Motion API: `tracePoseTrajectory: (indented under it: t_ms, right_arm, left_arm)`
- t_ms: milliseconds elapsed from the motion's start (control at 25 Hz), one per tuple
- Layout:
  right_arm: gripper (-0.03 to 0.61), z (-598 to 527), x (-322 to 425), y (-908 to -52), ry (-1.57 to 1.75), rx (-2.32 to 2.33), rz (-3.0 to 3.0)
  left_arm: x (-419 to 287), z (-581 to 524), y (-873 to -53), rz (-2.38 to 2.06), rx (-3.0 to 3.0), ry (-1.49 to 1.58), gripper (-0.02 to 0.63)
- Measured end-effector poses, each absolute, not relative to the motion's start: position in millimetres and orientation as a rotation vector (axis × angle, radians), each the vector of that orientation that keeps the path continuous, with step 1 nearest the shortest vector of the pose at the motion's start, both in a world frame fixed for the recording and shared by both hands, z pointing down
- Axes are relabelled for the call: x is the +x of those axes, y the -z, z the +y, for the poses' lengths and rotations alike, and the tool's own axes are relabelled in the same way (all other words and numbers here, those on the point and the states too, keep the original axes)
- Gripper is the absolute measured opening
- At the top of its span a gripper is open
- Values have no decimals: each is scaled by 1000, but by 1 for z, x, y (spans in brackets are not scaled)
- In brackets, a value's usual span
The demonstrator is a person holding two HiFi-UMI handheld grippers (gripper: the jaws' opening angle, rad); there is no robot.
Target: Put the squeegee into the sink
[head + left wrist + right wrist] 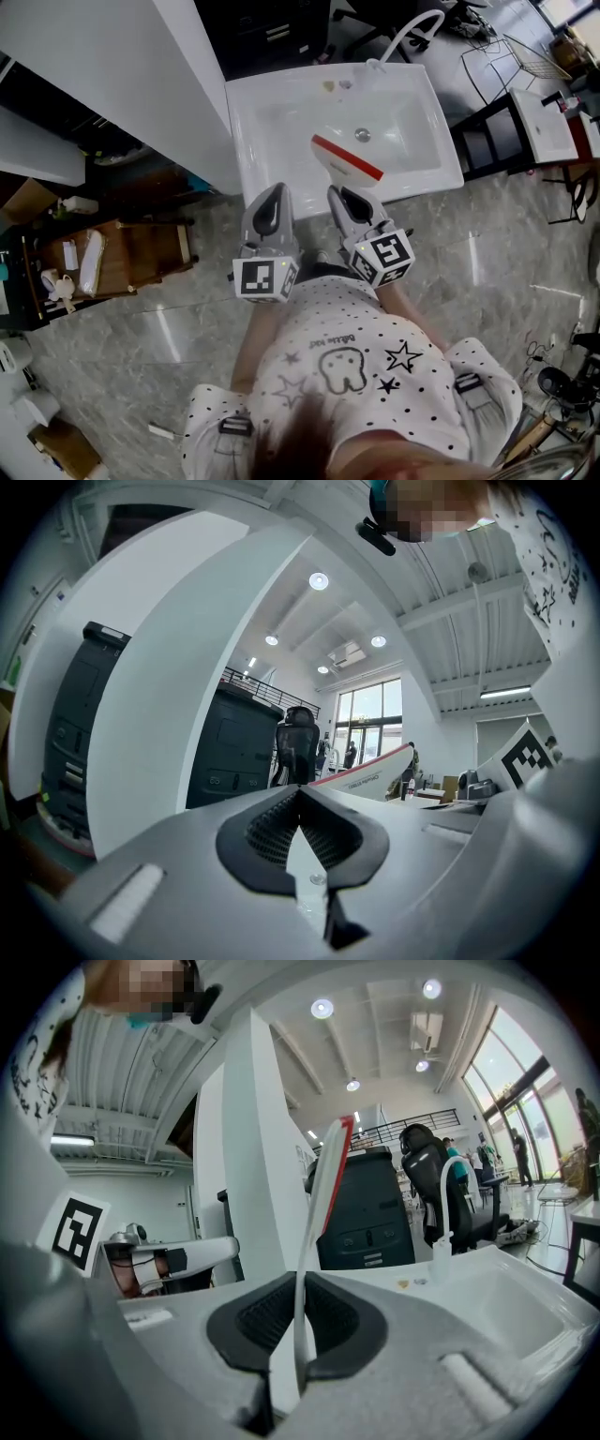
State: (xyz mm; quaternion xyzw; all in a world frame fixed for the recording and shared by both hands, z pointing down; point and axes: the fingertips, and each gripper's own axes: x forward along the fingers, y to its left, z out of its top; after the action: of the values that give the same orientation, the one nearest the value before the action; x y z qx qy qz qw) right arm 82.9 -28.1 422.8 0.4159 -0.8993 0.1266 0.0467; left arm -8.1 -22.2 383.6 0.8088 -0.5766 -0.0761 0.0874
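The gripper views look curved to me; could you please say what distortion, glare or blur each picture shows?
Left gripper view: fisheye curve, dark round border, ceiling lamps flare. Right gripper view: same curve, bright windows, the squeegee close and slightly soft. Head view: mild bend, light streaks on the floor.

White, red-edged squeegee (345,161) above white sink (272,131), near its front rim.
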Motion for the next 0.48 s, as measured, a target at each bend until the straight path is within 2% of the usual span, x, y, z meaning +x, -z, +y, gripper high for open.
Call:
tracePoseTrajectory:
  t_ms: [480]
  right_arm:
    - [20,-46,46,-442,-425,1322,-2721]
  left_arm:
    - [-40,-41,-403,-1644,2463,147,-5]
